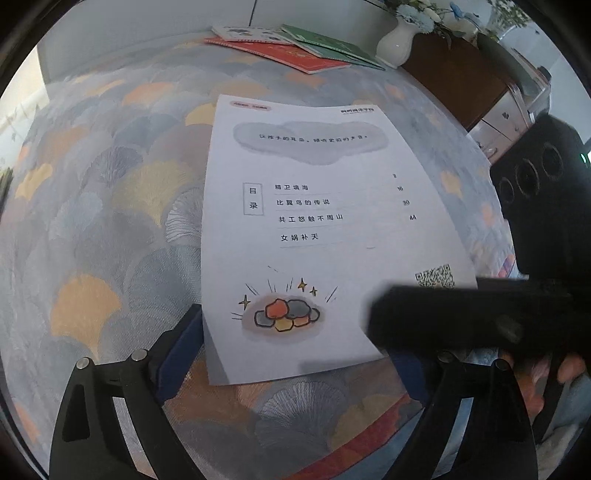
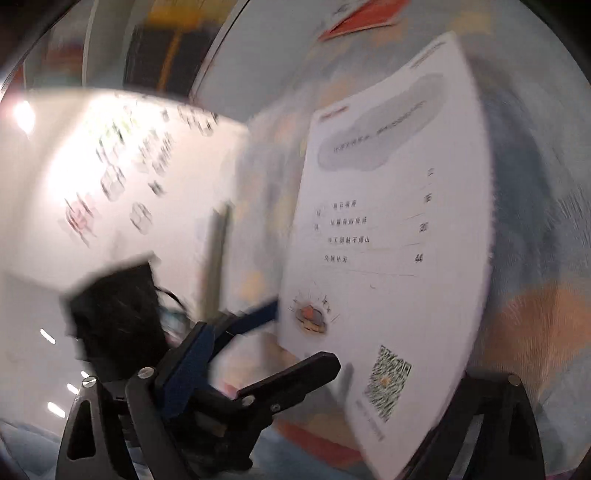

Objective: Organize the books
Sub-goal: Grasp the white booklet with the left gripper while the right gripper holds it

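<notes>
Left gripper (image 1: 291,354): jaws apart. The near edge of the thin white booklet with a printed contents page (image 1: 295,229) sits between the blue-lined fingers (image 1: 177,354); pads not pressing on it as far as I can see.

Right gripper (image 2: 295,373): jaws wide apart too. In the left wrist view one of its black fingers (image 1: 461,317) reaches in from the right over the booklet's near right corner, next to the QR code. Can't tell if it touches the page. Fingers of the person's hand (image 1: 546,369) show just under it.

Booklet lies flat, back cover up, on the fan-patterned grey, yellow and orange tablecloth (image 1: 110,221). Right wrist view is motion-blurred but shows the same page.

Far edge of the table: a loose stack of a red notebook (image 1: 291,55), a green notebook (image 1: 332,44) and a pale illustrated one (image 1: 243,33), well apart from the booklet. White ceramic vase with flowers (image 1: 397,42) just beside the stack, on the right.
</notes>
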{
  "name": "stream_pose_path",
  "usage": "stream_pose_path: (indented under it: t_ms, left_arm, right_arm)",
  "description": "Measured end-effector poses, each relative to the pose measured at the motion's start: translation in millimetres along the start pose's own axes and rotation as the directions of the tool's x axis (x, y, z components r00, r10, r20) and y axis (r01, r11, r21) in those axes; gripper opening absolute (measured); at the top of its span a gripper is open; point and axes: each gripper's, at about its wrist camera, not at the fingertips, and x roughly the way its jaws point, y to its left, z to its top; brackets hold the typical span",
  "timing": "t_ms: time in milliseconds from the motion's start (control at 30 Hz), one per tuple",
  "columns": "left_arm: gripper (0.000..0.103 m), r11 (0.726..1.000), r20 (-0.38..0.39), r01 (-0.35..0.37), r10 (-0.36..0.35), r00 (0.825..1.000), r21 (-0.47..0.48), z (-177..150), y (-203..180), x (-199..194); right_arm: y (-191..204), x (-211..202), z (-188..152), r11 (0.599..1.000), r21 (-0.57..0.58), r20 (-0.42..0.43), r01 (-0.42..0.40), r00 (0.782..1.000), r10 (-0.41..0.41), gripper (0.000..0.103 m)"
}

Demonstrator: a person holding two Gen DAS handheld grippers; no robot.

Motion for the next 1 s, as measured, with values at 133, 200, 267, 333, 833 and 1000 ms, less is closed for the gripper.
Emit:
stream_pose_path:
  t_ms: [133, 200, 267, 333, 833, 1000]
  left_arm:
    - [0.089, 0.999, 0.023, 0.003, -0.002, 1.0, -0.044, -0.2, 3.2, -2.9]
    - [0.086, 0.996, 0.032, -0.003, 0.006, 0.999, -0.085, 0.0, 5.3, -4.1]
    - [0.081, 0.994, 0.027, -0.015, 0.018, 0.999, -0.107, 2.3, 6.9, -4.4]
    - [0.078, 0.993, 0.019, -0.018, 0.021, 1.0, -0.12, 4.5, 7.4, -4.1]
    - [0.064, 0.986, 0.0, 0.038, -0.039, 0.999, -0.164, 6.5, 24.5, -14.0]
    - [0.061, 0.974, -0.009, 0.063, -0.066, 0.998, -0.219, 0.8, 38.0, -15.6]
  right_arm:
    - [-31.0, -8.3, 10.3, 0.979, 0.2, 0.029, 0.038, 0.999, -0.045, 0.033]
    - [-42.4, -9.0, 11.3, 0.966, 0.257, 0.033, 0.024, 0.999, -0.033, 0.018]
    - [-35.7, -8.0, 10.7, 0.977, 0.21, 0.036, 0.05, 0.998, -0.059, 0.017]
    - [-22.7, -5.8, 10.7, 0.984, 0.142, 0.033, 0.112, 0.993, -0.117, 0.017]
    - [71.8, 50.3, 14.5, 0.824, -0.279, 0.095, 0.493, 0.868, -0.487, 0.017]
    - [97.0, 61.4, 5.4, 0.649, -0.434, 0.249, 0.625, 0.776, -0.58, 0.017]
